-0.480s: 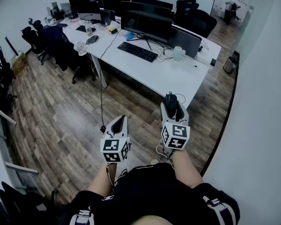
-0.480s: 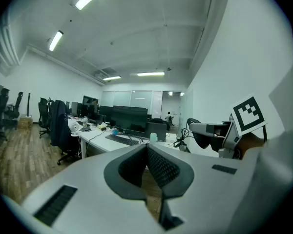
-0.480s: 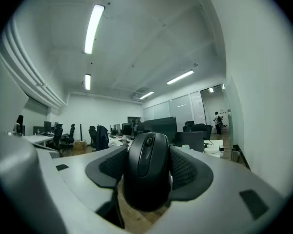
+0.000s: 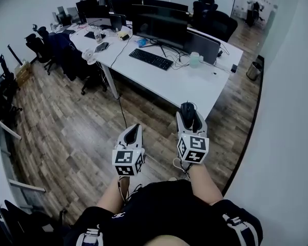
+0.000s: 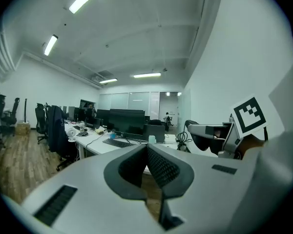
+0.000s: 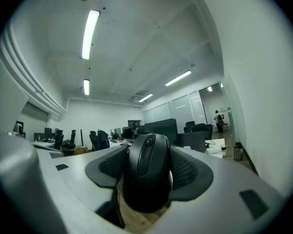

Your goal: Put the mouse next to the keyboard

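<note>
My right gripper (image 4: pixel 188 111) is shut on a black mouse (image 6: pixel 146 172), which fills the space between its pads and stands out past the jaw tips (image 4: pixel 187 108). It hangs above the wood floor just short of the white desk's near corner (image 4: pixel 205 99). A black keyboard (image 4: pixel 151 58) lies farther back on that desk, in front of a dark monitor (image 4: pixel 160 27). My left gripper (image 4: pixel 134 131) hangs over the floor to the left of the right one, jaws together with nothing between them (image 5: pixel 147 155).
On the desk near the keyboard are cables, a pale cup (image 4: pixel 195 59) and a laptop (image 4: pixel 203 45). Office chairs (image 4: pixel 66 58) stand along the desk's left side. A waste bin (image 4: pixel 252 70) sits by the right wall. A person (image 4: pixel 253 9) stands far off.
The view has shifted slightly; both grippers hold nearly the same places, the mouse still gripped in the right one.
</note>
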`<state>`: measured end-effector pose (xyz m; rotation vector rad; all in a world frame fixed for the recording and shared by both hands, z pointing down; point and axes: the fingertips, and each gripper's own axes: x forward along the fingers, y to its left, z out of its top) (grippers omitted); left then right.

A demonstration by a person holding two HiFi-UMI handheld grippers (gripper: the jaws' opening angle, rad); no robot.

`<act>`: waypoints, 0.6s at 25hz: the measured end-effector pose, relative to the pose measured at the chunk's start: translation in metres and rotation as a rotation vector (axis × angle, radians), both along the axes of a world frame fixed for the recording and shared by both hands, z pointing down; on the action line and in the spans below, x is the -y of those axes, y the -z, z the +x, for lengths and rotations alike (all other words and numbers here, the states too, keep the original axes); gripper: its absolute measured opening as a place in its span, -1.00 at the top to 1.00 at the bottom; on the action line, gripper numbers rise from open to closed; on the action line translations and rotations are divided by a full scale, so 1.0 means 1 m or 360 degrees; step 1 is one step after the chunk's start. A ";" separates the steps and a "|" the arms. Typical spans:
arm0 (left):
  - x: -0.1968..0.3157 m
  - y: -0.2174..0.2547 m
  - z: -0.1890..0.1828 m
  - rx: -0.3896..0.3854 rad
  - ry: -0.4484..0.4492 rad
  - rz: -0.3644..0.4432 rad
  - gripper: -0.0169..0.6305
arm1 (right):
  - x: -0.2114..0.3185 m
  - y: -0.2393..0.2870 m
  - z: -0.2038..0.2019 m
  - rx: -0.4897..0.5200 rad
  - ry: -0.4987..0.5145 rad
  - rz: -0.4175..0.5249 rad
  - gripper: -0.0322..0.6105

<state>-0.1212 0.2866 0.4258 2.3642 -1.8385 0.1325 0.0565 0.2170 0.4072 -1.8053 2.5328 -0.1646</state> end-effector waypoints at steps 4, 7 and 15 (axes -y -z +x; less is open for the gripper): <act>0.012 -0.003 0.012 0.0006 -0.0007 -0.0011 0.91 | 0.009 0.004 0.007 0.0015 0.0041 0.0037 0.01; 0.027 0.002 0.023 0.0009 -0.0008 -0.0008 0.91 | 0.023 0.010 0.015 0.0007 0.0053 0.0049 0.01; 0.069 0.010 0.069 0.0096 -0.0002 0.0020 0.91 | 0.069 0.015 0.055 0.0021 0.0049 0.0047 0.01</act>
